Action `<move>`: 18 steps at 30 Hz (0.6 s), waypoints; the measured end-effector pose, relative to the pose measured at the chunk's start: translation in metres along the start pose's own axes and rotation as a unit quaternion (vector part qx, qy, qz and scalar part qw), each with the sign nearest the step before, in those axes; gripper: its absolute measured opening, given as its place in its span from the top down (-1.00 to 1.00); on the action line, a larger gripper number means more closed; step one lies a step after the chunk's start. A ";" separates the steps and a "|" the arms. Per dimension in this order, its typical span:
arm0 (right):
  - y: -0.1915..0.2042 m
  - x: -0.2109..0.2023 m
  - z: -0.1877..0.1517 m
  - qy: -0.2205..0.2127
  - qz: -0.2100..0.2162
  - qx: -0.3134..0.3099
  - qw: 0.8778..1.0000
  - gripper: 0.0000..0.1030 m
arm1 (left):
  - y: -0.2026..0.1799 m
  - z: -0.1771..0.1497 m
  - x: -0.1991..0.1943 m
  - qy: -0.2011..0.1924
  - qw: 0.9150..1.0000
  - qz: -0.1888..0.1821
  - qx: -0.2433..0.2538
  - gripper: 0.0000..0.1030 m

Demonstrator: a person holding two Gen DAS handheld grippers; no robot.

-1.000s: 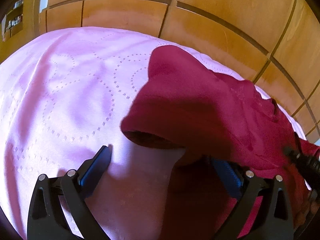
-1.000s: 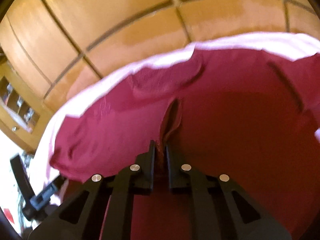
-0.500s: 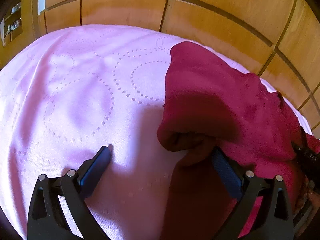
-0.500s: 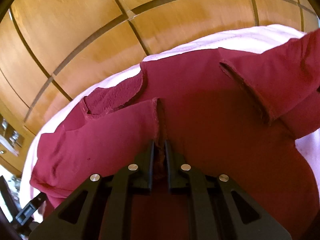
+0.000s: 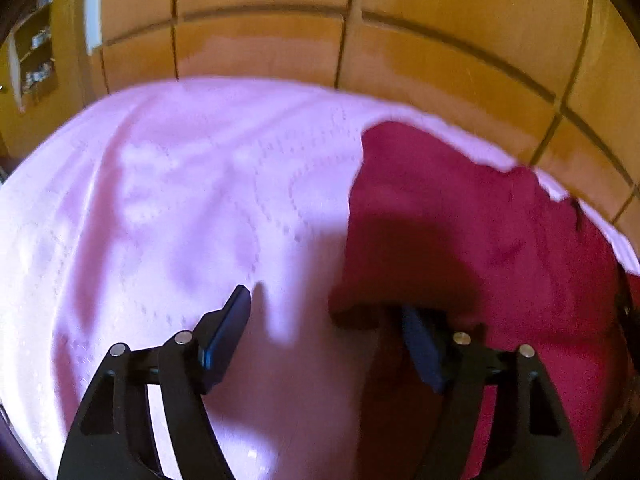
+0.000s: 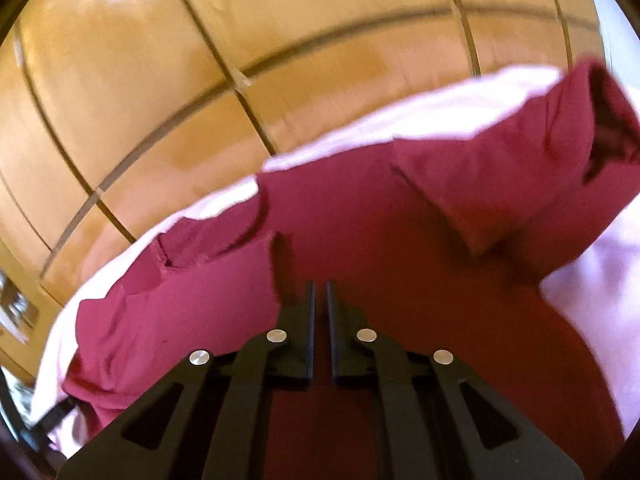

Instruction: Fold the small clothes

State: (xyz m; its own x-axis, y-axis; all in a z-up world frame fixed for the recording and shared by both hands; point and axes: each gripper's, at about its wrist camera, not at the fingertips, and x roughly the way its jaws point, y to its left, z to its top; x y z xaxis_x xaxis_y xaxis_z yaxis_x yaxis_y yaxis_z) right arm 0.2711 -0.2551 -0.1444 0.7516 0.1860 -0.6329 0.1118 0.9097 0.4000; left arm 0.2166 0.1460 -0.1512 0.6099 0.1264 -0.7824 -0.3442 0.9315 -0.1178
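Observation:
A dark red garment [image 5: 460, 220] lies on the right part of a pink cloth [image 5: 160, 200]. My left gripper [image 5: 324, 320] points down at the garment's left edge, and its jaws are closing. Its left finger [image 5: 234, 320] stands over bare pink cloth. The right finger [image 5: 420, 344] is partly hidden under the garment's folded edge, which reaches a little into the gap; the pads do not press on it. In the right wrist view my right gripper [image 6: 320, 296] is shut on a pinch of the garment [image 6: 400, 260]. A sleeve [image 6: 560, 160] sticks out toward the upper right.
The pink cloth [image 6: 580, 300] ends just beyond the garment. Past that edge are glossy orange-brown panels with dark seams [image 5: 400, 60]. A shelf with small items [image 5: 36, 52] shows at the far left.
The garment's left edge has slid to the right, baring more pink cloth. My left gripper's jaws have narrowed. My right gripper has shifted while keeping hold of the fabric, and the sleeve has swung to the upper right.

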 end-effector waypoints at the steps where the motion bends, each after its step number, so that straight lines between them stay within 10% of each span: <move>1: -0.003 0.006 0.000 0.017 0.001 0.009 1.000 0.91 | 0.002 -0.001 0.003 0.019 1.000 -0.008 0.003 -0.58; 3: -0.002 0.009 0.002 0.022 0.002 0.010 1.000 0.91 | 0.009 -0.006 -0.005 0.024 0.999 -0.018 0.013 -0.84; 10: -0.004 0.007 0.000 0.018 0.012 0.013 1.000 0.81 | 0.045 -0.015 -0.054 -0.068 0.997 -0.006 -0.040 -0.82; 18: -0.003 0.007 -0.001 0.019 0.011 0.013 1.000 0.81 | -0.041 0.030 -0.036 -0.094 0.992 -0.047 0.072 -0.70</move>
State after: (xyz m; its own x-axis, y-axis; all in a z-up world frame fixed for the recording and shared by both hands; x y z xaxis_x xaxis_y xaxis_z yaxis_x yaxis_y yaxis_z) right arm 0.2753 -0.2565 -0.1508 0.7294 0.2201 -0.6477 0.1121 0.8956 0.4306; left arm 0.2301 0.1140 -0.0993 0.7611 0.0848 -0.6430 -0.1825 0.9794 -0.0868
